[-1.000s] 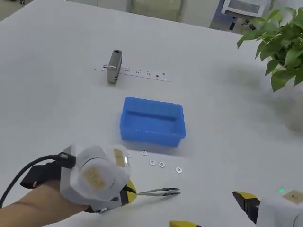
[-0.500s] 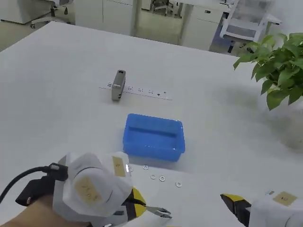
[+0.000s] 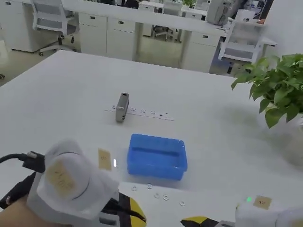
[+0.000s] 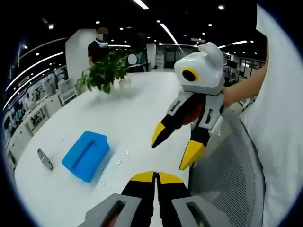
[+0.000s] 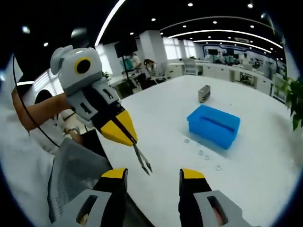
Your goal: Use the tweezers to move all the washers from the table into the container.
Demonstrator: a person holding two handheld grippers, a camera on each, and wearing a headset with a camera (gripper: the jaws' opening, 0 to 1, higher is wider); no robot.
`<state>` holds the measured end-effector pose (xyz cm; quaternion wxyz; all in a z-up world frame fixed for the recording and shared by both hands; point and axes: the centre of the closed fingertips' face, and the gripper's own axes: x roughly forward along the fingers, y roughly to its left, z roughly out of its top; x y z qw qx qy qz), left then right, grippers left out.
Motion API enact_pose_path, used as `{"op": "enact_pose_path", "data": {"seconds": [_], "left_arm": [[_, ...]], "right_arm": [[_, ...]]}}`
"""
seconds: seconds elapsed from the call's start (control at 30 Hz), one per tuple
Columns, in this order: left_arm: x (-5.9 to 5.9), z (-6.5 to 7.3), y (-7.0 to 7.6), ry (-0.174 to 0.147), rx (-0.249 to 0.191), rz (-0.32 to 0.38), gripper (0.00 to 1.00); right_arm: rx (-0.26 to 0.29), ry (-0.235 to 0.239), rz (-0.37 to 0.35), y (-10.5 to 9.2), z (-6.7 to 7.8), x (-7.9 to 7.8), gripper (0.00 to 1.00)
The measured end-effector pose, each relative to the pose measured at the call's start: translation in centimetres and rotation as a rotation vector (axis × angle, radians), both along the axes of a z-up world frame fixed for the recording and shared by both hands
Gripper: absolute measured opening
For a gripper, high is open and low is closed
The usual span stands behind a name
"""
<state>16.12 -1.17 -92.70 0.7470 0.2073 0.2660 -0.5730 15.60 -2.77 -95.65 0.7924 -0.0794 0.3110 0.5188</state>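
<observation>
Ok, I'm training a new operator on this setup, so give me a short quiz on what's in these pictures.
1. True or false: all the washers already lie inside the blue container.
2. Which gripper holds the tweezers? A) left B) right C) neither
3. Fill in: the jaws of the right gripper stand ____.
Key: 1 false, washers lie on the table beside the container. 2 A, the left gripper is shut on them. 3 open.
</observation>
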Motion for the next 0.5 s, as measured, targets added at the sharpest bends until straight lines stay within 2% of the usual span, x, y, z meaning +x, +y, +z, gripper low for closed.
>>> {"op": "enact_pose_path", "data": {"seconds": [0.07, 0.1, 0.13, 0.17, 0.2, 0.27, 0.37, 0.4, 0.47, 0.5], "left_arm": [[-0.5, 1.2, 0.0, 0.001, -0.011, -0.032, 0.0], [-0.7, 1.7, -0.1, 0.003, -0.019, -0.039, 0.0], [-0.8, 2.1, -0.1, 0.005, -0.028, -0.043, 0.0], [-1.0, 2.8, -0.2, 0.004, -0.04, -0.055, 0.0], [-1.0, 3.0, -0.2, 0.001, -0.042, -0.059, 0.0], [-1.3, 3.7, -0.3, -0.016, -0.047, -0.082, 0.0], [-2.0, 4.8, -0.7, -0.019, -0.087, -0.123, 0.0], [-2.2, 4.9, -0.7, -0.028, -0.083, -0.138, 0.0], [-2.6, 5.0, -0.8, -0.071, -0.064, -0.181, 0.0], [-2.8, 5.1, -0.9, -0.069, -0.068, -0.18, 0.0]], "right_arm": [[-0.004, -0.022, 0.085, 1.1, 0.5, -0.5, 0.35], [-0.009, -0.019, 0.101, 1.2, 0.6, -0.6, 0.32], [-0.028, -0.008, 0.147, 1.6, 0.6, -1.2, 0.3], [-0.042, -0.016, 0.16, 1.7, 0.6, -1.2, 0.29], [-0.029, -0.041, 0.178, 2.1, 1.0, -1.2, 0.29], [-0.012, -0.023, 0.203, 2.4, 1.5, -1.7, 0.23], [-0.001, -0.02, 0.234, 2.5, 1.9, -2.0, 0.19], [0.001, -0.023, 0.235, 2.5, 2.1, -1.9, 0.18], [0.034, -0.015, 0.253, 2.7, 3.0, -2.1, 0.16], [0.048, -0.008, 0.256, 2.8, 3.4, -2.2, 0.15]]}}
